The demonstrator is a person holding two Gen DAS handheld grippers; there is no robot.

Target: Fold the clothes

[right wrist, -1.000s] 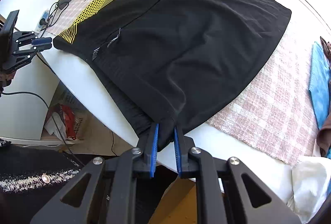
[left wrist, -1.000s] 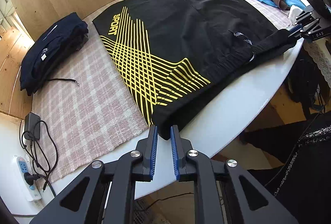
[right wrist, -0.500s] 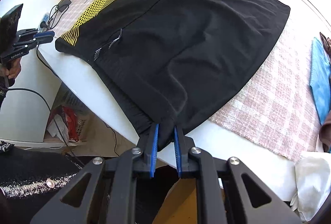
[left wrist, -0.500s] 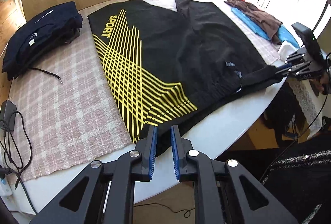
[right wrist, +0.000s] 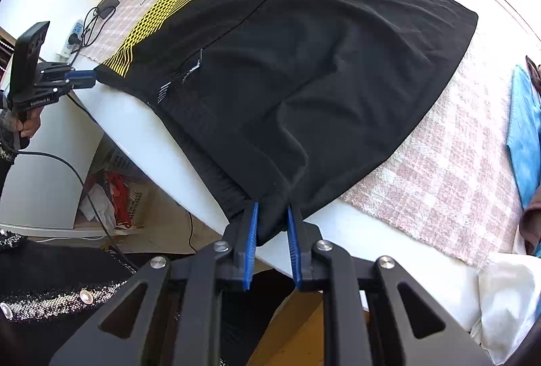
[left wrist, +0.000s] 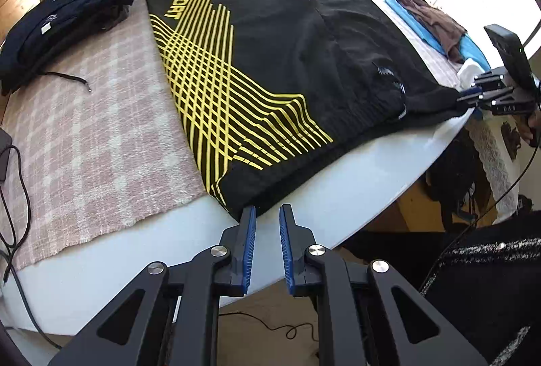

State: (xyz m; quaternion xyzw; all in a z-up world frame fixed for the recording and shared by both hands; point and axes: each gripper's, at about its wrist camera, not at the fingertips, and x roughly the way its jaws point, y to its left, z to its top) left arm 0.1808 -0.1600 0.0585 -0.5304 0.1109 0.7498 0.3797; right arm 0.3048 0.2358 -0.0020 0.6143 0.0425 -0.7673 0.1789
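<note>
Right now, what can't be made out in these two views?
- Left wrist view: whether the left gripper actually holds the corner of the black shorts; the corner ends right at the fingertips.
- Right wrist view: that same grip is too small to judge, and the brown garment is cut off by the frame edge.
- Both views: the label on the folded navy clothes is too small to read.

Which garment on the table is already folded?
The navy garment on the pink checked cloth, by the wooden panel: it sits as a compact stack. The black SPORT shorts lie spread flat; the brown and blue clothes lie in a loose heap.
</note>
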